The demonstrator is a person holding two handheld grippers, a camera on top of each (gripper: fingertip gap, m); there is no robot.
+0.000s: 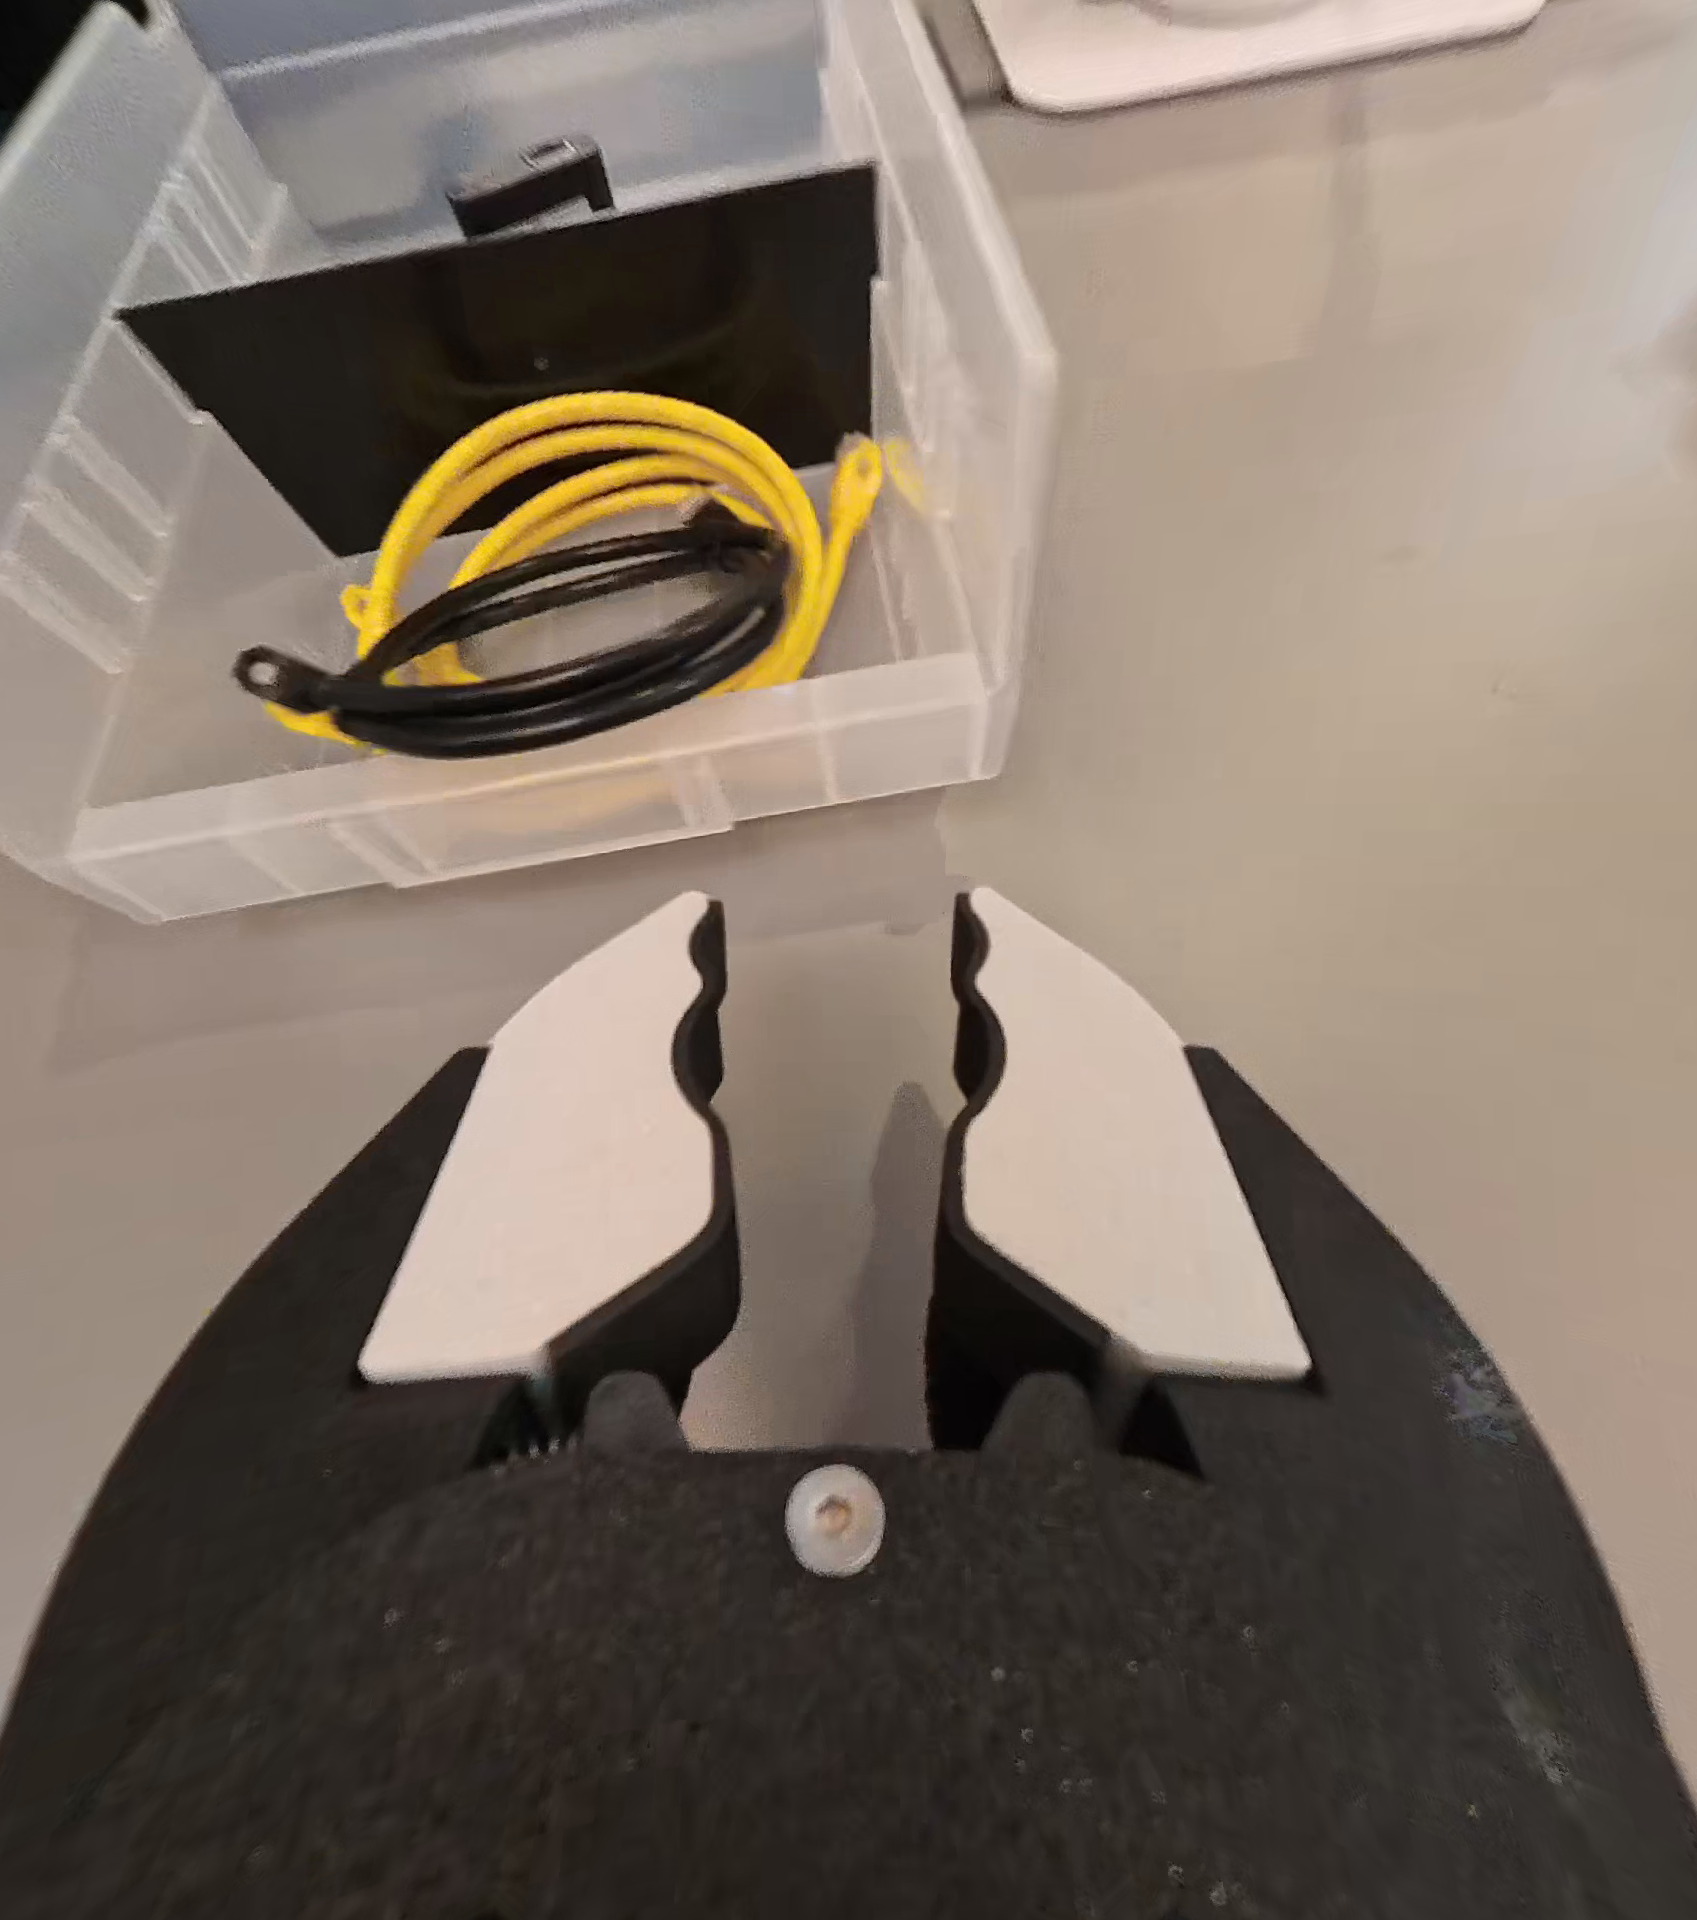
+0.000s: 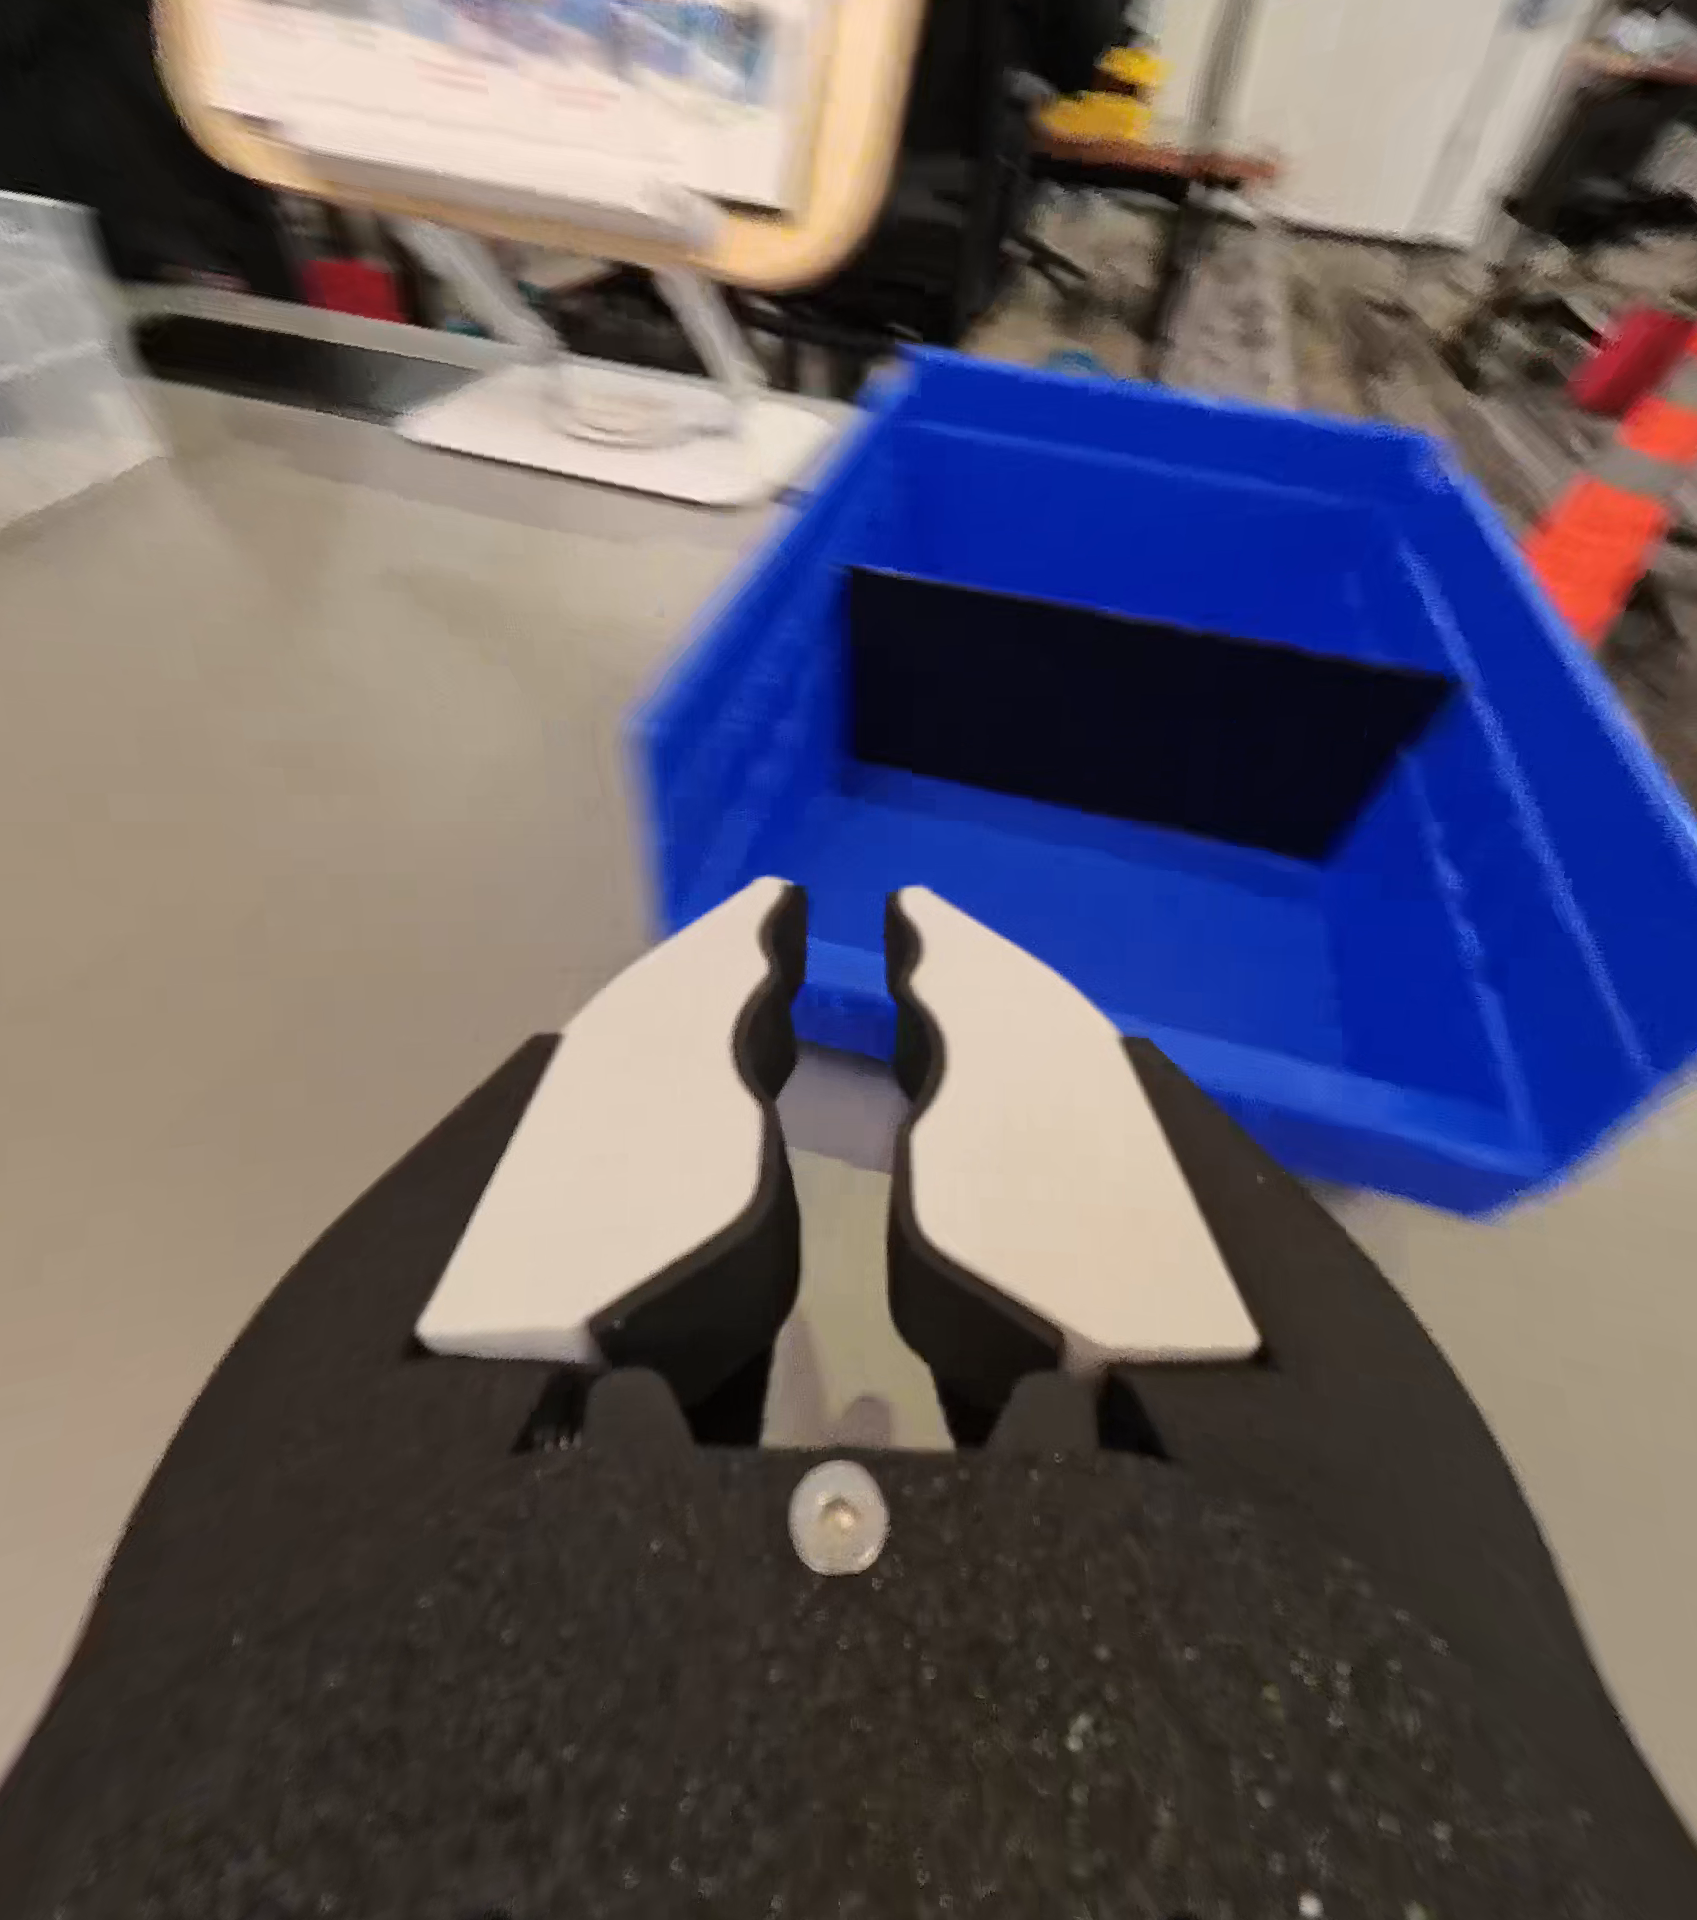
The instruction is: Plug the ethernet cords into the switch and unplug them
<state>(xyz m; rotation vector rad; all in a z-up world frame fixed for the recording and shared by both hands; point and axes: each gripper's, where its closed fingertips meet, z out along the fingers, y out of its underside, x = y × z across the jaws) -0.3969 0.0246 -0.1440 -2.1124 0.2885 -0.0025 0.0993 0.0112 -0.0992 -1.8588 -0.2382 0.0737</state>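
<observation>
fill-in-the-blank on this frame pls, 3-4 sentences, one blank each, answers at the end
1. The yellow cord and the black cord lie coiled inside the ____ bin.
2. The right gripper points at a ____ bin.
3. Between the fingertips of the left gripper there is ____.
4. A ____ divider stands upright across the blue bin.

Answers: clear; blue; nothing; black

Two bins, two coiled cords.
</observation>
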